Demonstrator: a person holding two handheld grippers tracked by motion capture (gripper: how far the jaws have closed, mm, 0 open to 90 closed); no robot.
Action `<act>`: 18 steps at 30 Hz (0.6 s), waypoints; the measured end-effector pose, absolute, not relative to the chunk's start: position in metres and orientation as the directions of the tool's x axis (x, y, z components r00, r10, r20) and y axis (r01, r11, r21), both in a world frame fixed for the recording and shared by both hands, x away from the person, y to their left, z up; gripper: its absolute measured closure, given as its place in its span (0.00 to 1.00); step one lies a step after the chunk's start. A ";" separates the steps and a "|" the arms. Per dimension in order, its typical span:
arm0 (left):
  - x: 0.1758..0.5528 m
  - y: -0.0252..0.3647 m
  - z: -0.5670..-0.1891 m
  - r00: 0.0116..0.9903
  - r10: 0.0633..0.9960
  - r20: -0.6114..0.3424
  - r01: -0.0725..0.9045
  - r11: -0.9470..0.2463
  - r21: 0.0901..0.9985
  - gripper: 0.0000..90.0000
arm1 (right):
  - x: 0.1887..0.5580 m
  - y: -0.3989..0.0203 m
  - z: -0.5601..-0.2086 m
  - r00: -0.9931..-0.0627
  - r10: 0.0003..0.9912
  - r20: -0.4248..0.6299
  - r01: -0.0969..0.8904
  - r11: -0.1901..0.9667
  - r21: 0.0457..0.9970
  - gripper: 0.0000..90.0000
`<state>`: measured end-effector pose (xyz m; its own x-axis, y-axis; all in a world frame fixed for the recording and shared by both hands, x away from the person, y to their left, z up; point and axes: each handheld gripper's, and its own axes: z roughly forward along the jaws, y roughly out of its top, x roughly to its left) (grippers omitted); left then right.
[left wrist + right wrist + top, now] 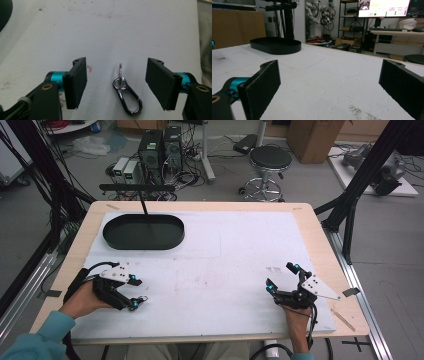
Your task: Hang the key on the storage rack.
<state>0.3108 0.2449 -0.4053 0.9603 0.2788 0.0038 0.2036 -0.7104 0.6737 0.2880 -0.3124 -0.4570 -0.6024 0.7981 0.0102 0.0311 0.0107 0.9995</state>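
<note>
Chrome carabiner (127, 96) (no legible markings) lies between the gaping left tool (117, 85).

Counter (310, 227): oval tray (143, 231) sitting at far left. Left tongs (135, 293) resting at near left, jaws apart, a carabiner (127, 96) lying on the counter between them. Right tongs (281, 277) resting at near right, jaws apart.

One black tray (143, 232), one carabiner clip (127, 96), two grippers, one stool (270, 158).
</note>
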 end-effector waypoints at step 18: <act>0.313 0.239 -0.412 0.969 0.246 -0.017 0.206 -0.770 0.604 0.64 | 0.288 -0.312 -0.457 -0.602 0.798 0.013 0.033 0.008 0.999 0.03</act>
<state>0.3126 0.2388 -0.4125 0.9690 0.2464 -0.0165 0.2060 -0.7697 0.6043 0.2876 -0.3124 -0.4570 -0.6024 0.7981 0.0135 0.0331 0.0081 0.9994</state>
